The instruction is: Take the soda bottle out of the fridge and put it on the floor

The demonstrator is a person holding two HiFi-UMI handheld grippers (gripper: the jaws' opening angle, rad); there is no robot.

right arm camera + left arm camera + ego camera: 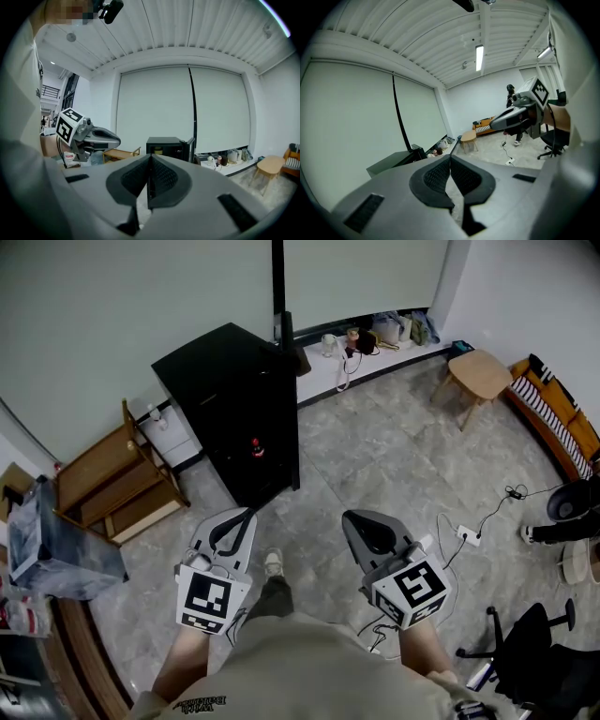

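Note:
A black mini fridge (225,399) stands on the floor ahead of me, its door (290,409) swung open to the right. In its dark inside a small bottle with red on it (255,448) shows low down. My left gripper (246,515) is held in the air short of the fridge, shut and empty. My right gripper (348,518) hangs beside it, also shut with nothing in it. In the left gripper view the pads (440,176) meet, with the fridge top (393,161) beyond. The right gripper view has closed pads (161,176) and the open fridge (168,145).
A wooden shelf unit (117,484) stands left of the fridge, a wooden stool (476,376) at the back right. A power strip with cable (466,535) lies on the tiled floor. An office chair (530,648) is at my right, a striped bench (562,423) by the wall.

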